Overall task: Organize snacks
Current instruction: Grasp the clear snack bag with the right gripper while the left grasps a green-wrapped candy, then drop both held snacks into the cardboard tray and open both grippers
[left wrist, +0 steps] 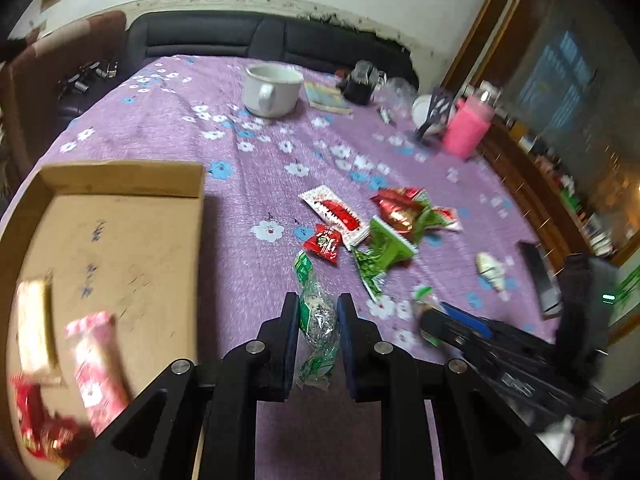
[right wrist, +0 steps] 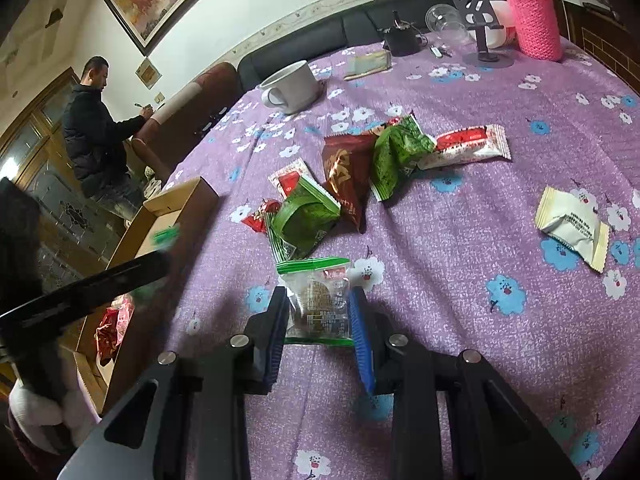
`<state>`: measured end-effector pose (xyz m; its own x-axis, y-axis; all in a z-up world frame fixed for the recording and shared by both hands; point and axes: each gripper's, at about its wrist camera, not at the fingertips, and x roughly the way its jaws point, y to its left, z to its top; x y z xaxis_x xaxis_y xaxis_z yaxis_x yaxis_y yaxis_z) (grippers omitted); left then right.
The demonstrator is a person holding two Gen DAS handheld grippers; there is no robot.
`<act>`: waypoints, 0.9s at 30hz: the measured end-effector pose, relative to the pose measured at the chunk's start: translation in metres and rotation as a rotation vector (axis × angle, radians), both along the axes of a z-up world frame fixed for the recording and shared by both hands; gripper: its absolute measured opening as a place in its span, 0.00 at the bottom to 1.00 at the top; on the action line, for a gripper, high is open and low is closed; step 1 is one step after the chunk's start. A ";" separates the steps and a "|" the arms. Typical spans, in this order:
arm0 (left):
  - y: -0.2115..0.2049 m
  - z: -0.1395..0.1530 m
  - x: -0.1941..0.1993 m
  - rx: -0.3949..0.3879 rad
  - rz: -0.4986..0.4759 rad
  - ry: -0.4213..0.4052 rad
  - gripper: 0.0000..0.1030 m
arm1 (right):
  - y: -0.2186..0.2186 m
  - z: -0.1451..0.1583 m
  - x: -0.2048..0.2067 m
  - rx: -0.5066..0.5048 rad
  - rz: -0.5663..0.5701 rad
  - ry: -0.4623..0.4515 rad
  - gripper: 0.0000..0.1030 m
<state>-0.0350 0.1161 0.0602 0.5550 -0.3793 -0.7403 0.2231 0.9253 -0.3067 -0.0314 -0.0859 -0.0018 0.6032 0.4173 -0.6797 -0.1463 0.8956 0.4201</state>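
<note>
The left gripper (left wrist: 318, 322) has its jaws clenched on a clear packet with green ends (left wrist: 316, 312), which shows a silvery filling and stands lengthwise between the two blue-lined pads. The right gripper (right wrist: 319, 312) has its jaws clamped on a clear packet with a green strip (right wrist: 318, 300) along its top edge; a round brown snack and a printed label show through the film.

Both grippers point forward and downward toward the tabletop (right wrist: 460, 280). In the left wrist view the right gripper reaches in from 4 o'clock. In the right wrist view the left one crosses as a dark blurred bar at 9 o'clock, borne by a person's hand in a dark sleeve.

Toward 12 o'clock from the right jaws lies a loose heap of snacks (right wrist: 352, 176): green, dark red and red-and-white wrappers, some overlapping. A cream-and-white packet (right wrist: 572, 228) lies apart at 2 o'clock.

At 9 o'clock from the left jaws sits an open cardboard box (left wrist: 120, 240) with a pink packet (left wrist: 96, 364), a pale packet and red wrappers inside, all blurred.

The tabletop is covered with a purple cloth printed with white and blue flowers. At its far side stand a white mug (left wrist: 272, 90), a bottle in a pink knitted sleeve (right wrist: 534, 20), a clear plastic cup and a dark phone stand. Beyond are a dark sofa back, a white wall with a framed painting, and wooden cabinets. Another person in a dark jacket (right wrist: 96, 128) stands at 10 o'clock.
</note>
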 end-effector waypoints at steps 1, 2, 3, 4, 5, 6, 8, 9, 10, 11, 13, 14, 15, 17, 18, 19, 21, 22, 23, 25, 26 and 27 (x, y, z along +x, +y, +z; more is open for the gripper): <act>0.006 0.003 -0.005 -0.016 0.008 -0.008 0.19 | 0.000 0.000 0.000 -0.002 -0.002 -0.004 0.28; 0.015 0.007 -0.012 -0.039 0.020 -0.018 0.19 | 0.000 0.001 -0.001 -0.003 -0.004 -0.007 0.28; 0.024 0.011 -0.019 -0.055 0.035 -0.026 0.19 | -0.001 0.001 -0.001 -0.003 -0.006 -0.008 0.28; 0.035 0.014 -0.027 -0.067 0.055 -0.037 0.19 | -0.001 0.001 -0.001 -0.003 -0.009 -0.010 0.28; 0.043 0.016 -0.033 -0.072 0.071 -0.047 0.19 | -0.001 0.001 -0.002 -0.004 -0.012 -0.012 0.28; 0.055 0.017 -0.041 -0.077 0.094 -0.060 0.19 | -0.002 0.001 -0.002 -0.005 -0.014 -0.014 0.28; 0.077 0.020 -0.054 -0.087 0.137 -0.078 0.19 | -0.001 0.001 -0.003 -0.013 -0.020 -0.021 0.28; 0.089 0.021 -0.059 -0.095 0.159 -0.083 0.19 | 0.000 0.001 -0.004 -0.022 -0.025 -0.026 0.28; 0.100 0.021 -0.065 -0.102 0.179 -0.087 0.19 | 0.001 0.002 -0.005 -0.033 -0.030 -0.033 0.28; 0.111 0.020 -0.071 -0.106 0.200 -0.092 0.19 | 0.002 0.002 -0.006 -0.046 -0.035 -0.041 0.28; 0.134 0.020 -0.082 -0.100 0.246 -0.105 0.19 | 0.006 0.005 -0.008 -0.070 -0.039 -0.057 0.28; 0.144 0.019 -0.086 -0.099 0.268 -0.109 0.19 | 0.008 0.006 -0.009 -0.077 -0.042 -0.061 0.28; 0.153 0.019 -0.090 -0.102 0.282 -0.110 0.19 | 0.009 0.008 -0.009 -0.076 -0.045 -0.061 0.28; 0.171 0.016 -0.096 -0.108 0.317 -0.110 0.19 | 0.014 0.014 -0.013 -0.058 -0.042 -0.063 0.28; 0.180 0.014 -0.098 -0.111 0.333 -0.110 0.19 | 0.018 0.018 -0.017 -0.049 -0.035 -0.067 0.28; 0.189 0.012 -0.101 -0.113 0.350 -0.110 0.19 | 0.024 0.022 -0.020 -0.043 -0.022 -0.070 0.28; 0.200 0.006 -0.104 -0.120 0.374 -0.105 0.19 | 0.043 0.033 -0.026 -0.043 0.023 -0.082 0.29; 0.205 0.003 -0.104 -0.125 0.383 -0.100 0.19 | 0.054 0.038 -0.028 -0.050 0.046 -0.090 0.29; 0.209 -0.001 -0.104 -0.131 0.390 -0.093 0.19 | 0.066 0.043 -0.030 -0.057 0.075 -0.097 0.29; 0.215 -0.007 -0.105 -0.138 0.396 -0.082 0.19 | 0.090 0.052 -0.034 -0.059 0.132 -0.105 0.29; 0.215 -0.010 -0.105 -0.133 0.395 -0.080 0.19 | 0.104 0.056 -0.035 -0.060 0.162 -0.108 0.29; 0.215 -0.011 -0.105 -0.122 0.393 -0.081 0.19 | 0.117 0.059 -0.036 -0.062 0.190 -0.110 0.29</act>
<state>-0.1399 0.3306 0.0490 0.7294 -0.2088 -0.6514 -0.1123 0.9028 -0.4151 -0.0676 0.0306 0.0571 0.5895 0.4900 -0.6422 -0.3566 0.8712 0.3374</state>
